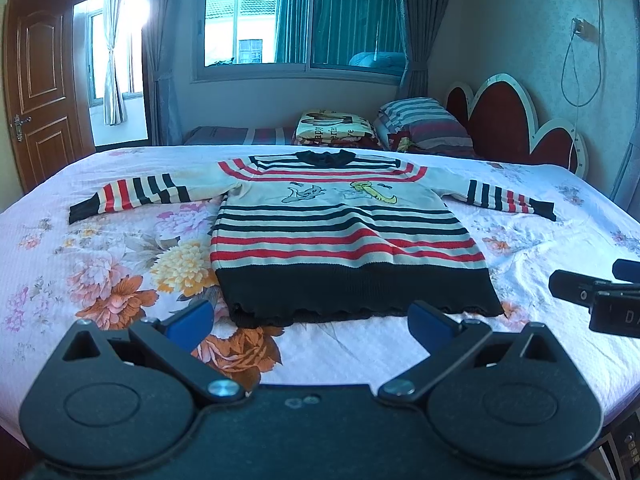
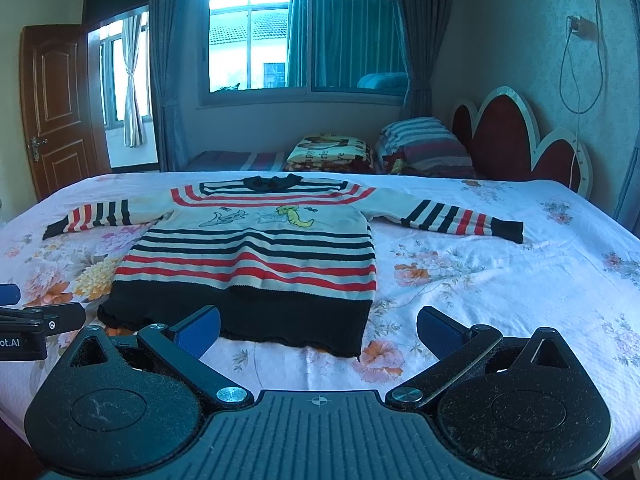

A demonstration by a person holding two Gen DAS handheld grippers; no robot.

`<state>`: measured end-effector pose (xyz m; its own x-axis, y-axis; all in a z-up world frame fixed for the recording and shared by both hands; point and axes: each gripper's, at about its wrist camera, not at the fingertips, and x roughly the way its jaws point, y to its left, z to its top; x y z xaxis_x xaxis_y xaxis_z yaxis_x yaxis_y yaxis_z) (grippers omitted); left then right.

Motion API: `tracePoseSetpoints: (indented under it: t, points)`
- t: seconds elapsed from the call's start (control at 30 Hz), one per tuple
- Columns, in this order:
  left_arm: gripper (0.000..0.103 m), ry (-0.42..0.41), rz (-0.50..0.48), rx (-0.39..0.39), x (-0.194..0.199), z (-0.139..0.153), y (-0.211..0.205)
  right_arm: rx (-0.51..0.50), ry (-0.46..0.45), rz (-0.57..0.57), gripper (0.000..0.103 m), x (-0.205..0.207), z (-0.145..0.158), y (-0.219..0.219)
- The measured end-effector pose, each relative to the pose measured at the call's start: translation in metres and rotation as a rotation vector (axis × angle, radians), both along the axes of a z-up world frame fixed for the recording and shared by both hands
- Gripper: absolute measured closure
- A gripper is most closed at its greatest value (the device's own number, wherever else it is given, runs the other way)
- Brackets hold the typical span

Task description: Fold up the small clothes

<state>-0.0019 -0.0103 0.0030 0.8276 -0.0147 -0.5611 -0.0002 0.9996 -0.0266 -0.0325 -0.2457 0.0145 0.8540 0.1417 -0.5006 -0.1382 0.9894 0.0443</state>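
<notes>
A small striped sweater point(image 1: 336, 236) lies flat on the bed, front up, both sleeves spread out sideways, black hem nearest me. It also shows in the right wrist view point(image 2: 256, 256). My left gripper point(image 1: 310, 322) is open and empty, just short of the hem, above the sheet. My right gripper point(image 2: 318, 330) is open and empty, near the hem's right corner. The right gripper shows at the right edge of the left wrist view point(image 1: 592, 292); the left gripper shows at the left edge of the right wrist view point(image 2: 36, 320).
The bed has a pink floral sheet point(image 1: 100, 280). A folded blanket point(image 1: 334, 128) and a striped pillow point(image 1: 424, 124) lie at the far side by a red headboard point(image 1: 516, 120). A window and an open door are behind.
</notes>
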Motion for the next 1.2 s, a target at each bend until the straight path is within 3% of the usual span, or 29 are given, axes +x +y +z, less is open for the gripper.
tracePoseSetpoints:
  t: [1.0,1.2]
  points:
    - [0.001,0.006,-0.011,0.008,0.006,-0.002,-0.009,0.002,0.004,-0.034,0.0,0.0,-0.005,-0.009]
    - [0.001,-0.004,-0.013,-0.066,0.028,-0.001,-0.005,0.013,0.016,-0.089,0.0,0.015,-0.005,-0.028]
